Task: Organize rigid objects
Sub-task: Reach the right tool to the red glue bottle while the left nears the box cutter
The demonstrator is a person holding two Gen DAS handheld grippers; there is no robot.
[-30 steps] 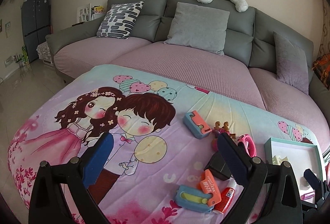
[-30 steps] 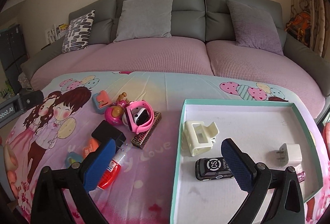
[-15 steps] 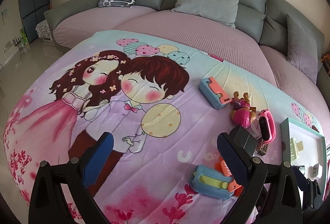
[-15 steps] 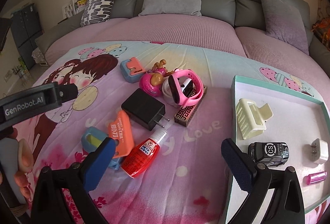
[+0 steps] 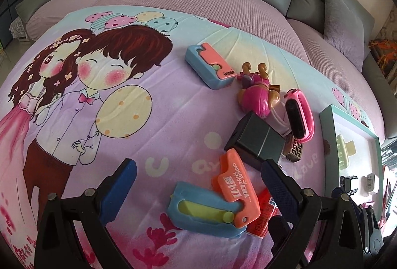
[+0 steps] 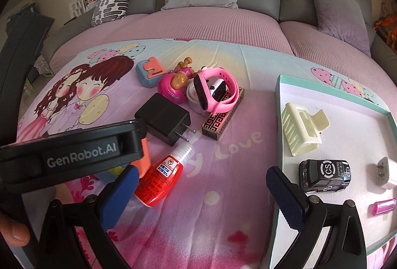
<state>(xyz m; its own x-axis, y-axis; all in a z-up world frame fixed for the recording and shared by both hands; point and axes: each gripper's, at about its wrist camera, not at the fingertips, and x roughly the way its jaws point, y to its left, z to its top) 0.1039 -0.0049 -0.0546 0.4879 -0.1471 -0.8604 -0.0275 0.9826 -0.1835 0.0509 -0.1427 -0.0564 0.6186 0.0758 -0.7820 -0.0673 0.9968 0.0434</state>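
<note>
Your left gripper (image 5: 198,184) stands with its jaws spread wide and empty, lower and closer to the cartoon-print blanket (image 5: 153,120) than half a second ago, when it framed the whole cluster from farther back. Directly between its fingers lies the blue-and-orange carrot knife (image 5: 223,204), with the red glue bottle (image 5: 263,217) tucked against it at 3 o'clock. Beyond, at 1 o'clock, sit the black charger (image 5: 258,142), the pink toy (image 5: 258,98) and the pink watch (image 5: 299,116); the small blue-and-pink case (image 5: 211,67) lies at 12 o'clock.

Your right gripper (image 6: 198,184) is likewise open and holding nothing, hovering over bare blanket with the glue bottle (image 6: 161,174) just beside its left finger. The body of the left gripper (image 6: 74,155) now crosses this view at 9 o'clock, larger than before, and covers most of the carrot knife. At 3 o'clock the teal-rimmed tray (image 6: 278,105) holds the black toy car (image 6: 325,176), the cream hair clip (image 6: 302,130), a white plug (image 6: 385,172) and a small pink piece (image 6: 382,207), all apart from one another. Farther off, the sofa (image 6: 211,26) fills the background.
</note>
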